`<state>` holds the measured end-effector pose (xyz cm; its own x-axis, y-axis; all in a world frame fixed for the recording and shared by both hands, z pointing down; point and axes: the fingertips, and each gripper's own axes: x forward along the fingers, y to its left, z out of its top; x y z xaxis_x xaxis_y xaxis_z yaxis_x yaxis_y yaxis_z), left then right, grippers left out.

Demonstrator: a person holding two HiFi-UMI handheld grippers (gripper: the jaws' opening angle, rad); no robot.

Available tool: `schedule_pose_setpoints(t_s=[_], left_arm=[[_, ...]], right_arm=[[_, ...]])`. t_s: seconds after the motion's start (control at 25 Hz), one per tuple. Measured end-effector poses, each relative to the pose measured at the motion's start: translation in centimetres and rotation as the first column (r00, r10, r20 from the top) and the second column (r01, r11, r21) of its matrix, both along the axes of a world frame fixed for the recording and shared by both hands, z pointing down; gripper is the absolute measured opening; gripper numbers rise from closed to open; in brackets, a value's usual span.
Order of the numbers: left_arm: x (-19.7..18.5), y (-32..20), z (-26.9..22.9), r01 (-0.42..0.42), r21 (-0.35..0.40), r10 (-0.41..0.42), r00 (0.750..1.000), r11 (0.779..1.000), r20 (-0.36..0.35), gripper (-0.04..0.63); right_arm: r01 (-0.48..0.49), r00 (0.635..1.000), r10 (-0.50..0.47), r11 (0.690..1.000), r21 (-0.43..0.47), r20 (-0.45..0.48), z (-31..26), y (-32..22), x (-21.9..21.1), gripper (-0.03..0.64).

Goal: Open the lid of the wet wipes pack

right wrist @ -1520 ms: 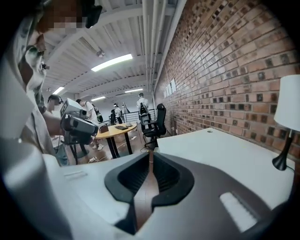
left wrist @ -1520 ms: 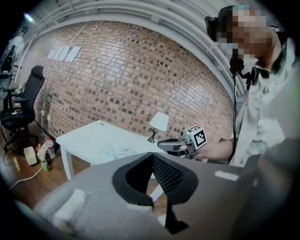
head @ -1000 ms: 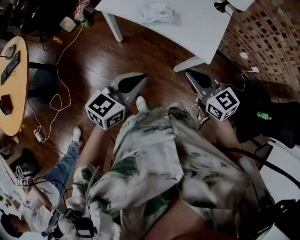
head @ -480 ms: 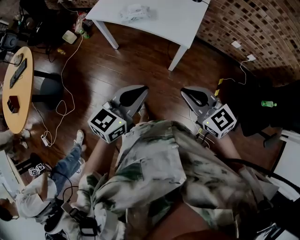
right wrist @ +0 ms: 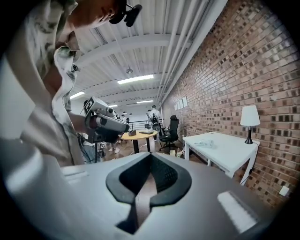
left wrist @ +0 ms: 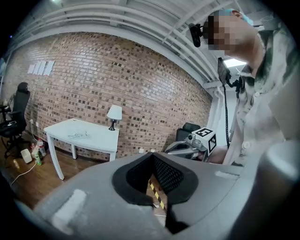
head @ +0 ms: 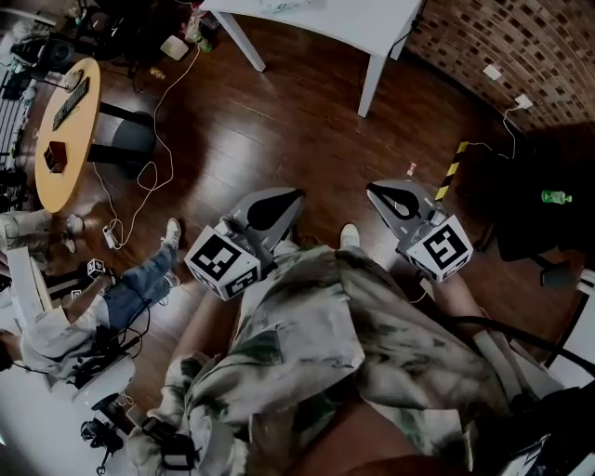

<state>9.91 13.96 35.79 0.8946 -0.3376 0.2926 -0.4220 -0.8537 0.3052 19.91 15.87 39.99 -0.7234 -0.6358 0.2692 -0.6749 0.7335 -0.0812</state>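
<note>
The wet wipes pack point(left wrist: 78, 134) lies on a white table point(left wrist: 96, 140) by the brick wall, well ahead of me; the right gripper view shows the pack point(right wrist: 205, 144) on the table point(right wrist: 225, 147) too. In the head view only the table's near edge point(head: 372, 19) shows at the top. My left gripper point(head: 299, 195) and right gripper point(head: 372, 190) hang side by side over the wooden floor, far short of the table. Both stand shut with nothing between their jaws. The left tips point(left wrist: 152, 154) and the right tips point(right wrist: 151, 154) meet.
A white lamp point(left wrist: 114, 114) stands on the table's far end. A round wooden table point(head: 65, 121) and a seated person point(head: 56, 325) are at the left, with cables point(head: 139, 177) across the floor. A black office chair point(left wrist: 11, 117) stands left of the white table; a green bottle point(head: 555, 197) lies right.
The white table and the pack have slid up toward the top edge of the head view. Both grippers stay shut in front of the body, about level with each other.
</note>
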Motion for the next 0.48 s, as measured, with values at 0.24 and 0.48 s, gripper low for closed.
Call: schedule_pose_setpoints(t_s=[0.24, 0.48], left_arm=[[-2.1, 5.3, 0.3, -0.029, 0.042, 0.030, 0.999, 0.999, -0.028, 0.002], [-10.5, 9.9, -1.5, -0.054, 0.039, 0.058, 0.995, 0.998, -0.086, 0.002]], right_arm=[[-0.016, 1.000, 0.016, 1.000, 0.003, -0.001, -1.0, 5.6, -3.0, 0.006], [-0.042, 0.998, 0.045, 0.998, 0.048, -0.044, -1.9, 10.1, -10.8, 0.006]])
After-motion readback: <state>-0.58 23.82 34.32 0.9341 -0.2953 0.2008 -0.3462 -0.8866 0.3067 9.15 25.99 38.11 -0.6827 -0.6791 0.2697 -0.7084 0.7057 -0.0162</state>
